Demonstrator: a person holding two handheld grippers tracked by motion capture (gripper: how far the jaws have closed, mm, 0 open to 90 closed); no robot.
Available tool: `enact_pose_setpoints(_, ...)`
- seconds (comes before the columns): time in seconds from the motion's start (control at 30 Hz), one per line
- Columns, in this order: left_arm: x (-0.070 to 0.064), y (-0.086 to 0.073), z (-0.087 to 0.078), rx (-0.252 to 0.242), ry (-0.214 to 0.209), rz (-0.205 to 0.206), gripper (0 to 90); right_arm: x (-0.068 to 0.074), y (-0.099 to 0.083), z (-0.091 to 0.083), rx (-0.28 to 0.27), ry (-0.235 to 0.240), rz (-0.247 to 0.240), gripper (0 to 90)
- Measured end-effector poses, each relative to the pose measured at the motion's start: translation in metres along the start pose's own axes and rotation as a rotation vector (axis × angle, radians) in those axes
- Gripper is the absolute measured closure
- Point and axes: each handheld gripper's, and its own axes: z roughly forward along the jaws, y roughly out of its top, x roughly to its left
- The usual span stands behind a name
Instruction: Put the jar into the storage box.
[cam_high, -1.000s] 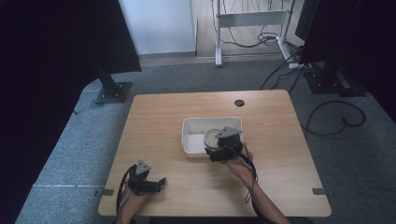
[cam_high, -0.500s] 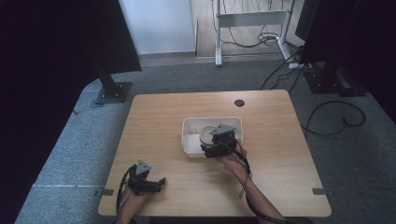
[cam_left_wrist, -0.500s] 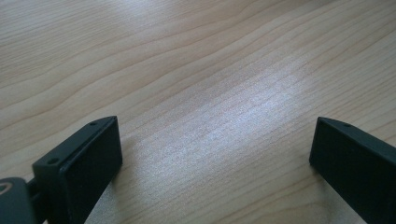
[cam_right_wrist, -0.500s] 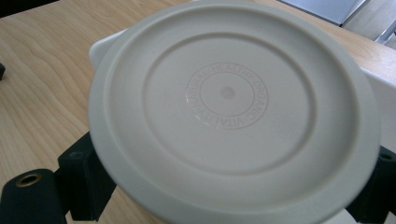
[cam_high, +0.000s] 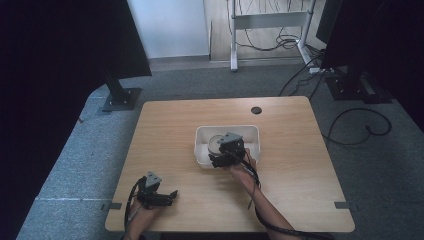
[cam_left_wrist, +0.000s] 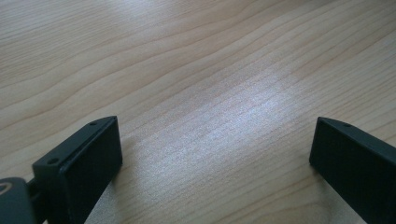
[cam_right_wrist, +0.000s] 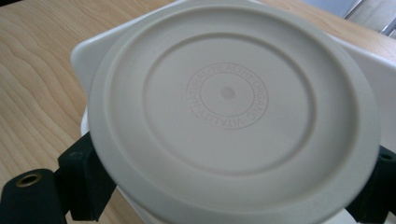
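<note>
My right gripper is shut on a round cream plate and holds it over the left part of a white rectangular bin. In the right gripper view the plate shows its ringed underside with embossed lettering. It sits between the two black jaws of my right gripper, and the bin's rim lies behind it. My left gripper rests on the table near the front left edge, open. Between the jaws of my left gripper there is only bare wood.
The wooden table has a small round cable hole at the back. Beyond the table are grey carpet, black stand bases, loose cables and a white desk frame.
My right gripper has moved away from the person and slightly left, carrying the plate farther over the bin. The left gripper has stayed in place.
</note>
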Motion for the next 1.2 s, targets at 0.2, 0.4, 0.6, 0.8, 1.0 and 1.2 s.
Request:
enact_pose_setpoints(0.2, 0.0, 0.0, 0.0, 0.0, 0.0, 0.0, 2.2, 0.003, -0.001, 0.01, 0.018, -0.009, 0.008, 9.6)
enact_pose_setpoints(0.4, 0.0, 0.0, 0.0, 0.0, 0.0, 0.0, 2.2, 0.007, -0.002, 0.02, 0.037, -0.023, 0.013, 9.6)
enact_pose_setpoints(0.6, 0.0, 0.0, 0.0, 0.0, 0.0, 0.0, 2.2, 0.011, -0.003, 0.028, 0.062, -0.031, 0.007, 9.6)
enact_pose_setpoints(0.8, 0.0, 0.0, 0.0, 0.001, 0.0, 0.001, 2.1, 0.007, -0.004, 0.029, 0.065, -0.013, 0.051, 9.5)
enact_pose_setpoints(1.0, 0.0, 0.0, 0.0, 0.0, 0.0, 0.0, 2.2, 0.005, -0.003, 0.029, 0.072, 0.001, 0.053, 9.4)
enact_pose_setpoints(1.2, 0.0, 0.0, 0.0, 0.001, 0.0, 0.001, 2.1, 0.004, -0.002, 0.027, 0.067, 0.029, 0.033, 2.6)
